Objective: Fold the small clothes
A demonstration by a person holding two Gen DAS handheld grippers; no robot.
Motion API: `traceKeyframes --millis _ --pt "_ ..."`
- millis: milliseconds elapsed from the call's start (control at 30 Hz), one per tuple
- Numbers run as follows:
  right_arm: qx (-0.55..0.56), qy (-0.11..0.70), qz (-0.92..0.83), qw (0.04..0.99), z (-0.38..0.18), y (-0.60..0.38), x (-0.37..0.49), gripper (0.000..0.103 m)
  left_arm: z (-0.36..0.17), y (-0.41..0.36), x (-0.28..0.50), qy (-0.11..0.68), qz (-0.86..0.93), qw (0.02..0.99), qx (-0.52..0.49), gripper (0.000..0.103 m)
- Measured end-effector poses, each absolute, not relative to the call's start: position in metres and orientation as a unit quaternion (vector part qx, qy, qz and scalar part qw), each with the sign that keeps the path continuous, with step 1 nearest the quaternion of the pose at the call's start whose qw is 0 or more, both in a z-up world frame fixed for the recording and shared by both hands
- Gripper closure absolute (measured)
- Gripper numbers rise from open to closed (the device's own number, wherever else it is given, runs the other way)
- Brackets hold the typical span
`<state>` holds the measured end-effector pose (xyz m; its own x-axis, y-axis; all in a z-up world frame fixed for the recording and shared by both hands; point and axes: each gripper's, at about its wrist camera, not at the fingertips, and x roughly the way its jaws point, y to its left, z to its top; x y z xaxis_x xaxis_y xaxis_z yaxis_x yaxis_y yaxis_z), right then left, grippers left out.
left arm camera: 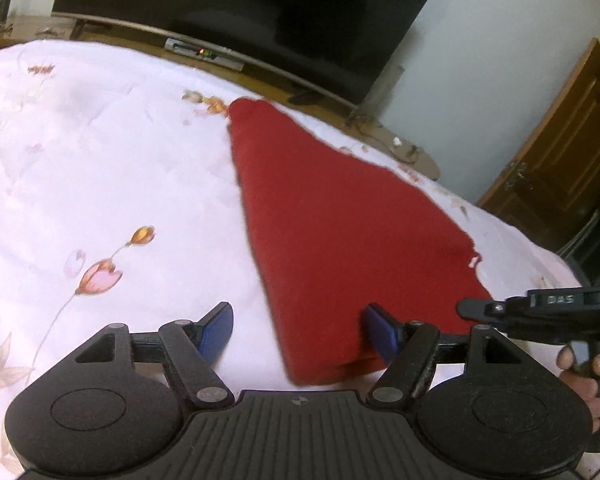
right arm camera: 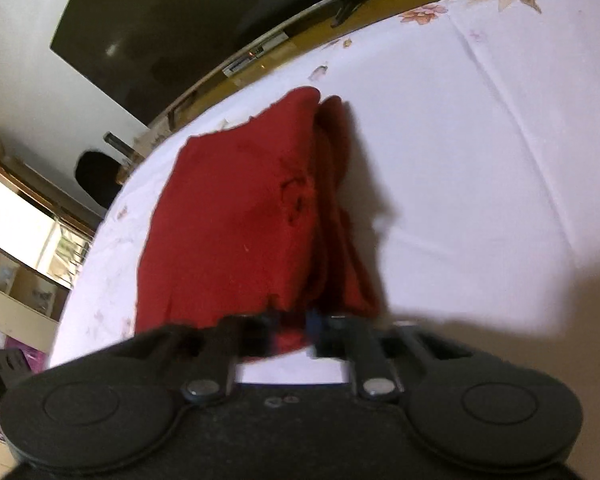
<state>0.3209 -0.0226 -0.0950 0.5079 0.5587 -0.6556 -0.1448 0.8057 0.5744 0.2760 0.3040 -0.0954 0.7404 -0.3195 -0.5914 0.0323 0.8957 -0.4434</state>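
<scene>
Left wrist view: the red garment point(left arm camera: 340, 216) lies on the bed point(left arm camera: 100, 152), long axis running near to far; the left hand-held gripper point(left arm camera: 300, 332) stands open astride its near left corner.

Right wrist view: the right hand-held gripper point(right arm camera: 290, 332) is clamped on the garment's point(right arm camera: 228, 220) near edge.

A home bedroom: floral bedsheet point(left arm camera: 100, 152), big television point(left arm camera: 260, 8), wooden door point(left arm camera: 560, 152).
</scene>
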Motion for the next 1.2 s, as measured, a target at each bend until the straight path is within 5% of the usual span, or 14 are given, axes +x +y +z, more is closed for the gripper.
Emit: traceKeyframes --millis 300,367,667,767,1100,1200 --pt "0.14 0.441 0.18 0.868 -0.1 -0.015 0.319 0.091 -0.099 0.288 0.264 0.356 -0.091 0.917 -0.155 0.032" --pt "0.113 0.429 0.177 0.878 -0.088 -0.009 0.315 0.082 -0.091 0.289 0.258 0.34 -0.093 0.921 -0.167 0.032" --pt "0.039 0.419 0.17 0.891 -0.084 0.007 0.308 0.074 -0.085 0.272 0.247 0.359 -0.067 0.92 -0.142 0.03" --pt "0.042 0.392 0.165 0.904 -0.065 -0.007 0.285 0.062 -0.066 0.265 0.221 0.342 -0.053 0.928 -0.139 0.008" --pt "0.015 0.32 0.174 0.931 -0.011 -0.031 0.174 0.055 -0.007 0.221 0.124 0.314 -0.027 0.942 -0.113 0.0" --pt "-0.002 0.307 0.172 0.936 0.003 -0.03 0.138 0.046 0.01 0.203 0.089 0.306 -0.023 0.947 -0.096 0.0"
